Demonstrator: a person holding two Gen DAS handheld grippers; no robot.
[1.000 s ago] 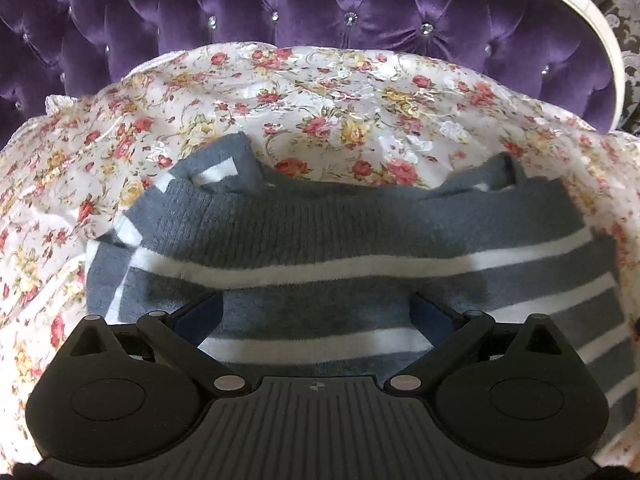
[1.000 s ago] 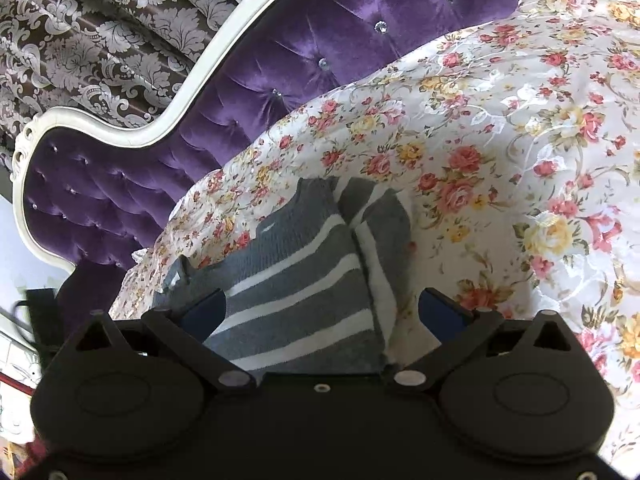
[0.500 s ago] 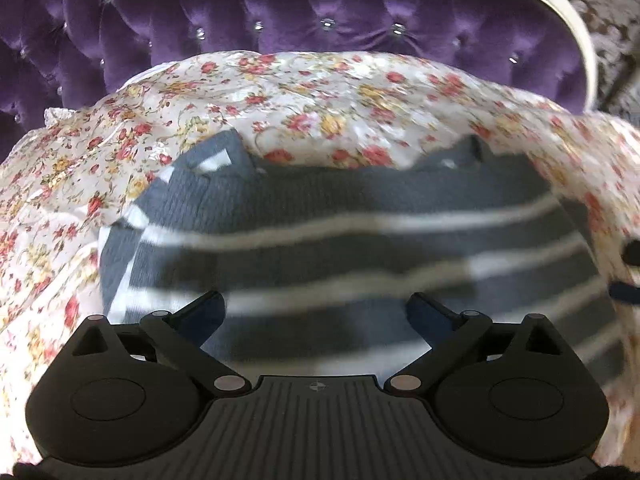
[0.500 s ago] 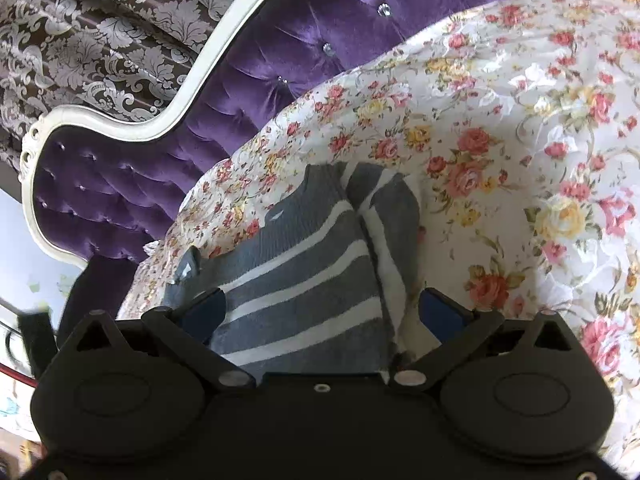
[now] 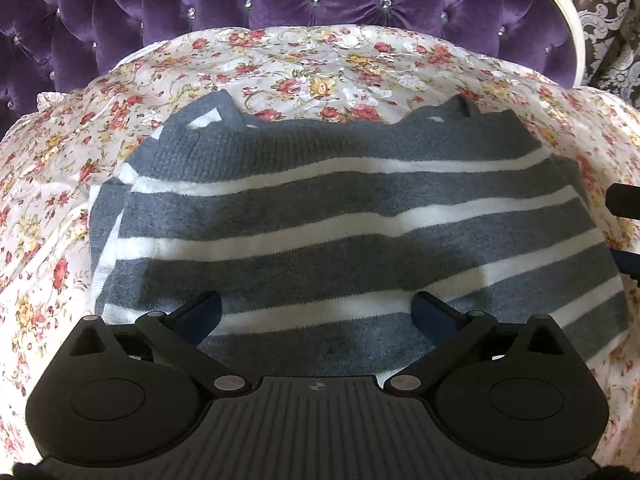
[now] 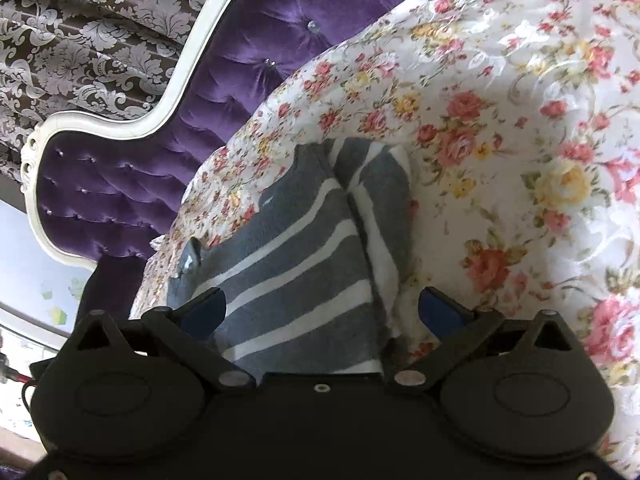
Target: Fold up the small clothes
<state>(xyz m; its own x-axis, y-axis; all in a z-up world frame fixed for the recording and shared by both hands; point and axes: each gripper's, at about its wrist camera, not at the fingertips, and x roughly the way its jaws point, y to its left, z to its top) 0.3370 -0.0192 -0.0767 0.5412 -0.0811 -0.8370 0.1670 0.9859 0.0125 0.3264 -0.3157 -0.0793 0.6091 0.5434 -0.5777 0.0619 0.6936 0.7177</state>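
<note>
Where the purple tufted headboard point(image 5: 280, 12) with its white frame point(image 6: 120, 128) rises in front of patterned wallpaper point(image 6: 80, 40), a bed is covered by a flowered sheet point(image 5: 320, 64) that fills most of both views. On that sheet lies a grey sweater point(image 5: 340, 216) with white stripes, folded into a broad rectangle; its ribbed edge faces the headboard, and small corners of cloth stick out at the far left and far right. In the right wrist view the sweater point(image 6: 296, 256) shows a folded side panel lying along its right edge, next to the bare sheet point(image 6: 520, 160). The left gripper point(image 5: 316, 316) hangs over the near part of the sweater, its blue-tipped fingers point(image 5: 200, 316) spread wide with nothing between them but the cloth below. The right gripper point(image 6: 322, 312) sits above the sweater's near right edge, its fingers point(image 6: 440, 312) likewise wide apart, one over the stripes and the other over the sheet. Whether either gripper touches the cloth cannot be told. At the right edge of the left wrist view, part of a black and blue tool point(image 5: 624, 208) shows beside the sweater.
</note>
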